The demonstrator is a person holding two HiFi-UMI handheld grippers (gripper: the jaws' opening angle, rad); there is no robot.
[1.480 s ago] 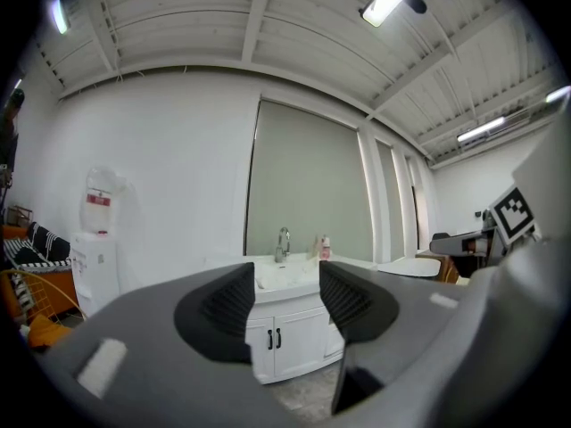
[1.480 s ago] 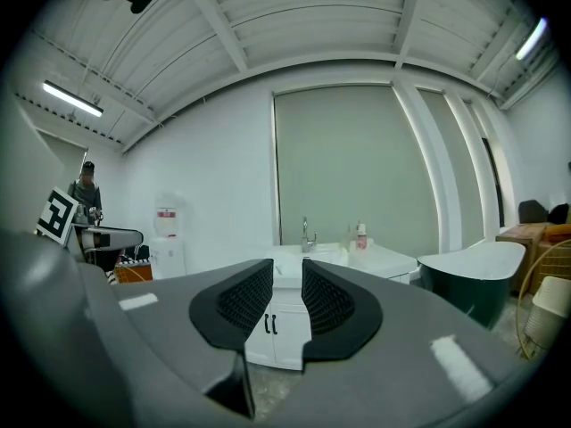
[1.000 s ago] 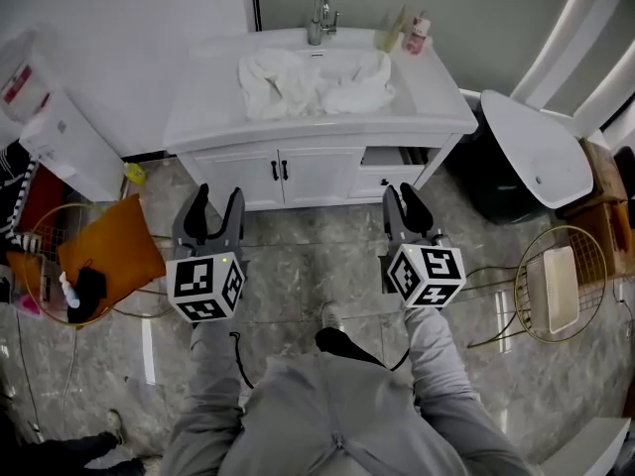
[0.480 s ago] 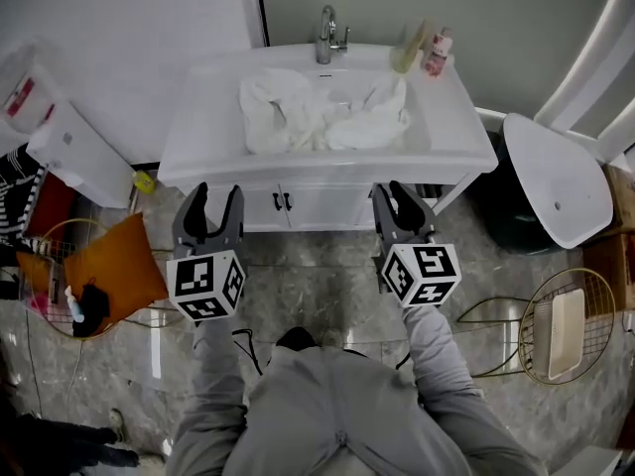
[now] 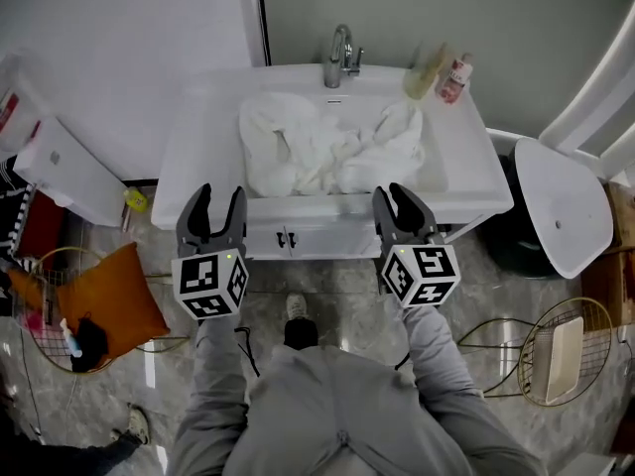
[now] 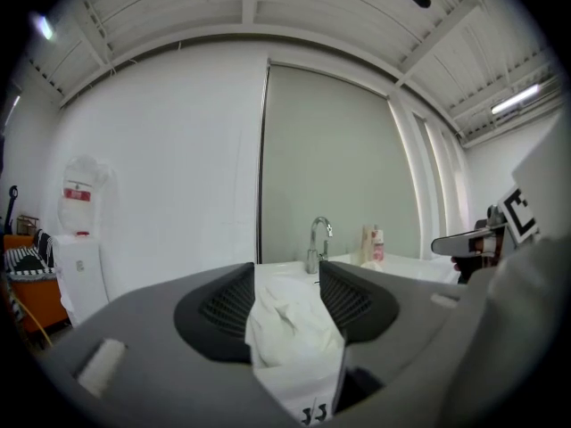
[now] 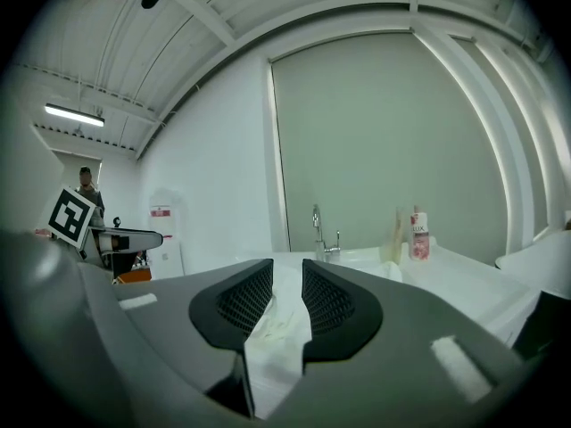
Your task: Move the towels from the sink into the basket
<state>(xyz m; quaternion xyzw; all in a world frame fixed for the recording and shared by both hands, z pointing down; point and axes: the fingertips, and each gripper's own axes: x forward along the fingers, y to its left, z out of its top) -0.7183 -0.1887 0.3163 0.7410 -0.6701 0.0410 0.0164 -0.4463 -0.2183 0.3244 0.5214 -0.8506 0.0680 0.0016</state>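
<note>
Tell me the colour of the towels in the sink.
White. The towels lie piled in the sink, clearest in the head view.

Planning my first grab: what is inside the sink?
White towels, crumpled in a heap, fill the sink. They cover its bottom, so anything beneath them cannot be seen.

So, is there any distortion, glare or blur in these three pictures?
Head view: sharp, evenly lit, with glare streaks on the glossy grey marble floor. Left gripper view: strong fisheye bending, black corners; the crumpled white towels look clear. Right gripper view: same bending; a bright ceiling strip light.
</note>
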